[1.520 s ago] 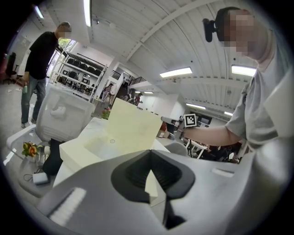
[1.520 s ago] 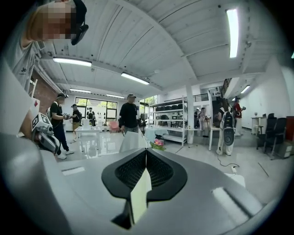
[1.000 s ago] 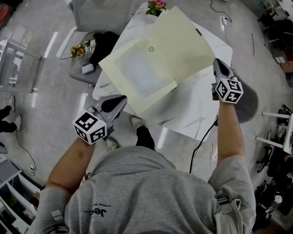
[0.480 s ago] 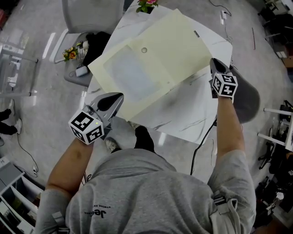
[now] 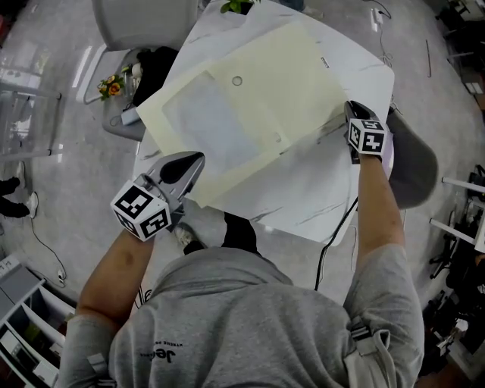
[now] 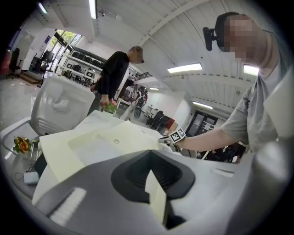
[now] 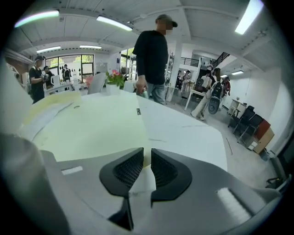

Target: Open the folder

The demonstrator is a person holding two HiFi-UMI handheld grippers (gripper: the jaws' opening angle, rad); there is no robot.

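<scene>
Grey office floor spreads round a white marble-look table (image 5: 318, 189), the biggest thing within reach. A grey chair (image 5: 140, 23) stands off the table's far-left corner, and a person in black (image 7: 154, 59) stands beyond its far edge. The cream folder (image 5: 303, 83) lies on the table, covering much of its far-left part. It is spread wide with both covers showing. The cover toward the table's left carries a clear pocket (image 5: 208, 117) and a small round spot (image 5: 237, 80). By that look the opening is all but done.

At the table's near-left edge the left gripper (image 5: 193, 161) has its jaws closed on the folder's corner. Its own view shows a thin cream sheet pinched between the pads. At the table's right edge the right gripper (image 5: 350, 108) sits at the other cover's rim. Its jaws are opening, and a narrow gap shows between them. The cover's edge sits in that gap with no pad pressing on it.

I judge the folder light and thin, a bendy sheet that sags if lifted by one point and probably slides easily on the smooth tabletop. It has no bulk to grasp, so the hold belongs on an edge or corner, pinched flat, with one cover pinned while the other swings. A loose pinch may let it slip out, and a hard pull could crease it.
</scene>
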